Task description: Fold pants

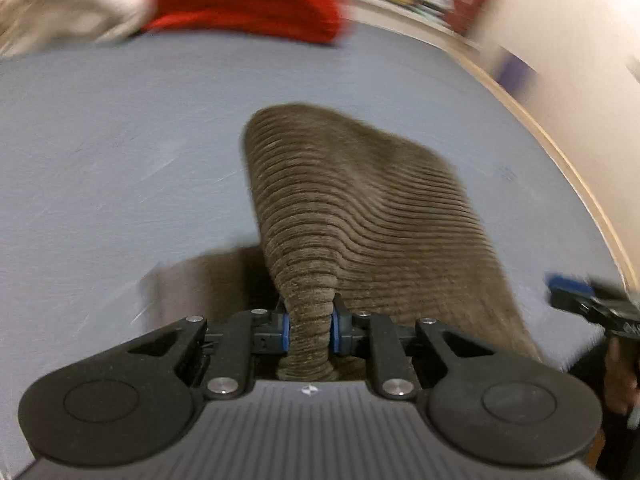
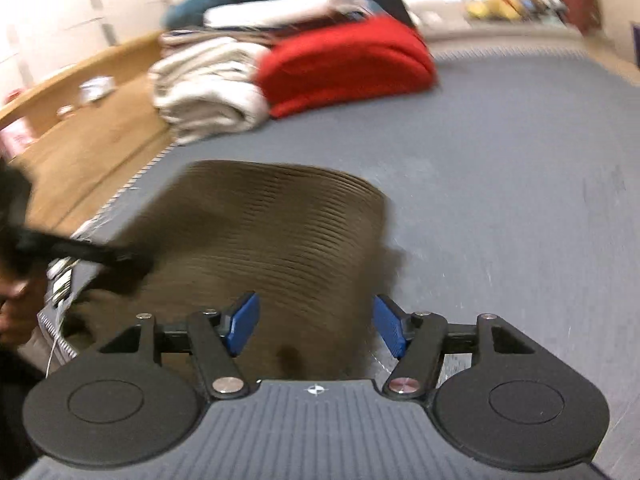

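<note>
The brown corduroy pants (image 1: 352, 208) lie bunched on the grey-blue surface (image 1: 120, 152). My left gripper (image 1: 310, 330) is shut on a pinched fold of the pants, and the cloth rises from its blue pads. In the right wrist view the pants (image 2: 272, 232) spread ahead of my right gripper (image 2: 316, 326), which is open with its blue pads (image 2: 242, 324) wide apart over the cloth's near edge. The left gripper shows at the left of the right wrist view (image 2: 100, 260), and the right gripper shows at the right edge of the left wrist view (image 1: 592, 304). Both views are motion-blurred.
A folded red garment (image 2: 348, 64) and a folded cream garment (image 2: 208, 88) sit at the far side of the surface, with more clothes piled behind. A wooden floor (image 2: 88, 128) lies to the left; a wooden edge (image 1: 560, 152) borders the right.
</note>
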A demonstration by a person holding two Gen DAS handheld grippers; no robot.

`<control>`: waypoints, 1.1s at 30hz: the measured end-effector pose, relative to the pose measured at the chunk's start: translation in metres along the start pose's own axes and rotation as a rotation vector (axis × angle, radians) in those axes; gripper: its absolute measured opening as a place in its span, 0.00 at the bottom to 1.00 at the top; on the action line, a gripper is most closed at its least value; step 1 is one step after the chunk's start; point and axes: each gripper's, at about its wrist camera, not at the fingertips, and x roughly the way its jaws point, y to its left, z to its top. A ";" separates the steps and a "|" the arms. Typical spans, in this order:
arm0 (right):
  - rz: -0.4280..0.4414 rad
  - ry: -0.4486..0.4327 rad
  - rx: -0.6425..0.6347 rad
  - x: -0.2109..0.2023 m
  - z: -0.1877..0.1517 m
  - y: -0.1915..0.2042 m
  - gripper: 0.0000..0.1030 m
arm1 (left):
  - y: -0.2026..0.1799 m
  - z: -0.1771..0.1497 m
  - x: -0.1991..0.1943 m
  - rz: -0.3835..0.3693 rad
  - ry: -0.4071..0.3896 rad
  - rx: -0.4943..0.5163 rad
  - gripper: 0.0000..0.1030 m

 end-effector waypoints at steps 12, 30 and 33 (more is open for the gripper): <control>0.086 0.179 0.167 0.071 -0.005 0.007 0.85 | 0.097 -0.003 0.010 0.078 0.081 -0.342 0.88; 0.118 0.268 0.227 0.133 -0.010 0.018 0.33 | 0.084 0.003 0.081 -0.035 0.229 -0.253 0.77; 0.147 0.230 0.237 0.113 0.006 0.013 0.25 | 0.078 0.009 0.071 -0.038 0.208 -0.253 0.62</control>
